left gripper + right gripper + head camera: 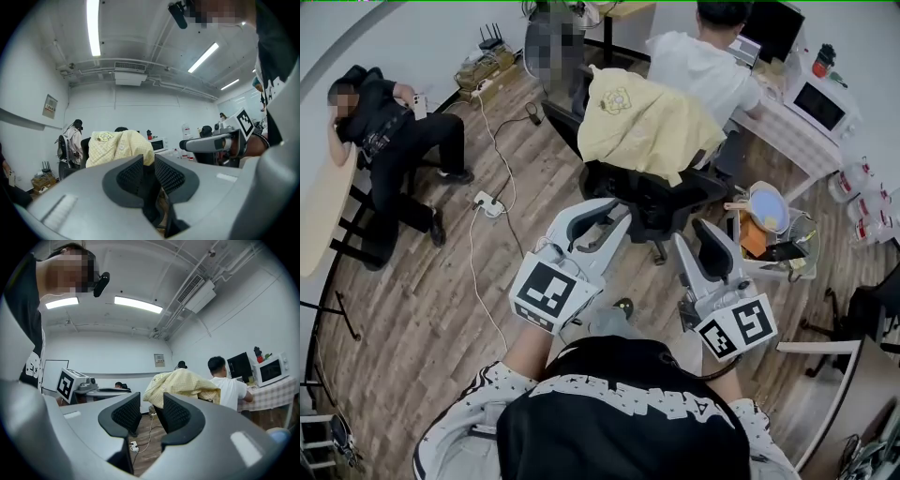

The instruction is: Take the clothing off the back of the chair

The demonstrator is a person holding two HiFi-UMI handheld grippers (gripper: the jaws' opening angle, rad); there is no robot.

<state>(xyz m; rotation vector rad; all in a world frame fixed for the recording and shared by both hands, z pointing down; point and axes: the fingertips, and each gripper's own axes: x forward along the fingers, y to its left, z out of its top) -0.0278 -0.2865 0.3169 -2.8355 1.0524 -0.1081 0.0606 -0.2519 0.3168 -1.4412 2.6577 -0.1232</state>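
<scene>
Task status: not begun, as far as the views show.

Head view, L to R: the L gripper (592, 217) is at abt 7 o'clock of the chair (661, 202), near it but not touching. In the left gripper view its fingers (129, 176) stand only a slit apart, w/ nothing between them and nothing pinched. The shirt (117, 145) shows just past the tips at 11 o'clock, clearly beyond them.

The task's thing, a yellow checked shirt (642, 122), is draped over the chair back at roughly 12 o'clock of both grippers. It hangs down front and rear and covers the back top to bottom. No part looks lifted or bunched.

The R gripper (698, 234) is at abt 5 o'clock of the chair, beside the seat and apart from it. In the right gripper view its fingers (126, 416) are spread wider than the L pair and are empty. Only wood floor and a power strip (133, 445) show through the gap. The shirt (185, 383) lies at 1 o'clock of the tips, out of reach.

A person in a white top (703, 66) sits beyond the chair at 1 o'clock, at a counter (787, 131).

Done: prob. just the approach. Left: close in on the cloth, pinch it near the top of the back w/ one or both pairs of fingers, lift it clear of the chair.
</scene>
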